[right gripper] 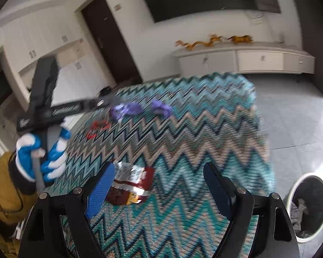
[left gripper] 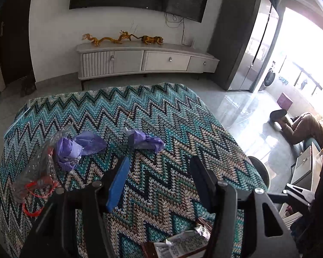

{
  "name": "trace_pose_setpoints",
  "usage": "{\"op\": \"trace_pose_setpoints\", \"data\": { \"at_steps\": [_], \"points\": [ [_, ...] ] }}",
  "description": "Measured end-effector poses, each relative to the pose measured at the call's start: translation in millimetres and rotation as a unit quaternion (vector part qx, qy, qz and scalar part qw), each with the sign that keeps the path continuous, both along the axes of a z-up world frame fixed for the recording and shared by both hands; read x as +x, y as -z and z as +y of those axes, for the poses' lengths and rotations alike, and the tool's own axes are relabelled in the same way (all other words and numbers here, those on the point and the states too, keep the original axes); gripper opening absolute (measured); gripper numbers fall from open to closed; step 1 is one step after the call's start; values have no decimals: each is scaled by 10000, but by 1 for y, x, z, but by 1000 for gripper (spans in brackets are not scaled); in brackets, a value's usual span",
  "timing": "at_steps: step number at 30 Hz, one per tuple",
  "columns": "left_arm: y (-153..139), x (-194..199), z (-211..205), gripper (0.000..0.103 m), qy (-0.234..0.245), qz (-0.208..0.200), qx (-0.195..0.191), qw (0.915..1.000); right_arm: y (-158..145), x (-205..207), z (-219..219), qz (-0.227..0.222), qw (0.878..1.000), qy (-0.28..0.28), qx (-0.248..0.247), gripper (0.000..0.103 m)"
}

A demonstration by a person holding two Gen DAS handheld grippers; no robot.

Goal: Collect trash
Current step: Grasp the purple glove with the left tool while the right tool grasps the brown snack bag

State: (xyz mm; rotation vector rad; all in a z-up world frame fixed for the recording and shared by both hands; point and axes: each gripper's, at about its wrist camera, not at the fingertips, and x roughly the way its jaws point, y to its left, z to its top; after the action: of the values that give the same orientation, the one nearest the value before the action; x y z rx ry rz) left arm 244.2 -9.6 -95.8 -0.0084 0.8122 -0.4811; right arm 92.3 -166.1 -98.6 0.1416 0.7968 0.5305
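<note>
A torn red and silver wrapper is seen lying on the near part of a table draped with a teal zigzag cloth, just beside the left finger of the right gripper, whose jaws are spread with nothing between them. Two purple crumpled bags and a clear bag with red cord are scattered farther off on the cloth. A white bin stands on the grey tiled floor at the right. The left gripper is held tilted down over the cloth, spread and empty, by a gloved hand.
</note>
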Motion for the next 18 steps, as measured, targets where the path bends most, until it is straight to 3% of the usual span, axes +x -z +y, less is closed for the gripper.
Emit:
{"op": "trace_pose_setpoints", "data": {
  "at_steps": [5, 13, 18],
  "points": [
    [31, 40, -13, 58, -65, 242, 331, 9991, 28, 15, 46, 188, 9964, -782, -249, 83],
    [74, 91, -25, 58, -154, 586, 562, 9966, 63, 35, 81, 372, 9880, -1386, -563, 83],
    [84, 99, -36, 58, -74, 641, 676, 9956, 71, 36, 85, 337, 9846, -1537, -768, 58]
  ]
}}
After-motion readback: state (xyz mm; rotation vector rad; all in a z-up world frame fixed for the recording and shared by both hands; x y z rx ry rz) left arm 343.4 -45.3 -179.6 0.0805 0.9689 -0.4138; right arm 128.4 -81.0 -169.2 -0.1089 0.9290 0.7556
